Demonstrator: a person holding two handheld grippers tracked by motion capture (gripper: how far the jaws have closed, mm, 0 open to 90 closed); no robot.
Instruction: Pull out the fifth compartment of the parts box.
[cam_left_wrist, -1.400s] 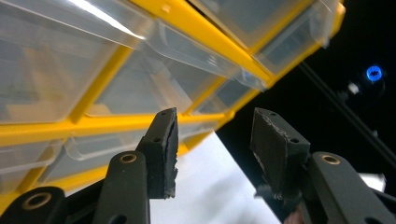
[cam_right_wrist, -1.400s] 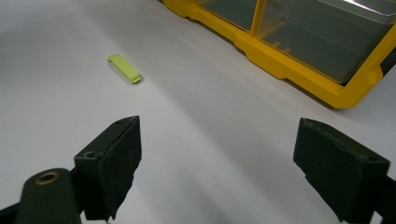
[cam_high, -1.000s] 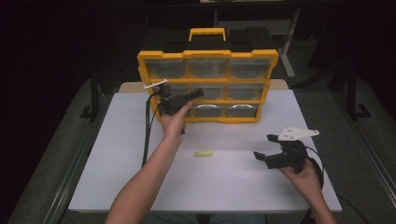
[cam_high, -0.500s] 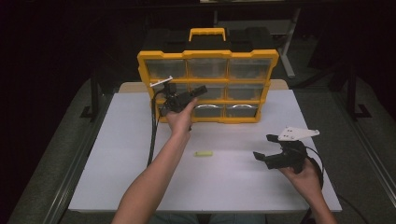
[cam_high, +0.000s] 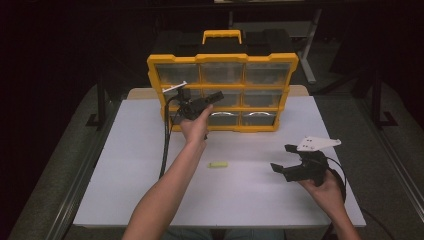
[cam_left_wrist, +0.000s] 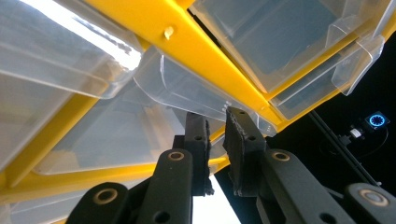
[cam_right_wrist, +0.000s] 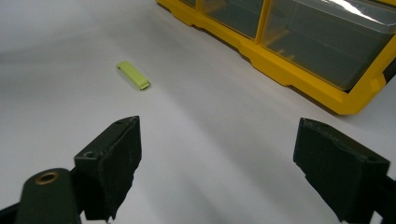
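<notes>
The left gripper (cam_left_wrist: 216, 128) has just been closing and now pinches a clear drawer's lip (cam_left_wrist: 212, 109) on the yellow organizer (cam_high: 222, 92) by the table's far edge, likely ready to pull; the right gripper (cam_right_wrist: 217, 168) sits wide apart.

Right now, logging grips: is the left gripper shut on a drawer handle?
Shut on it: the left gripper pinches a clear drawer lip.

High view looks down; gripper views share the yellow organizer (cam_high: 222, 92).
</notes>
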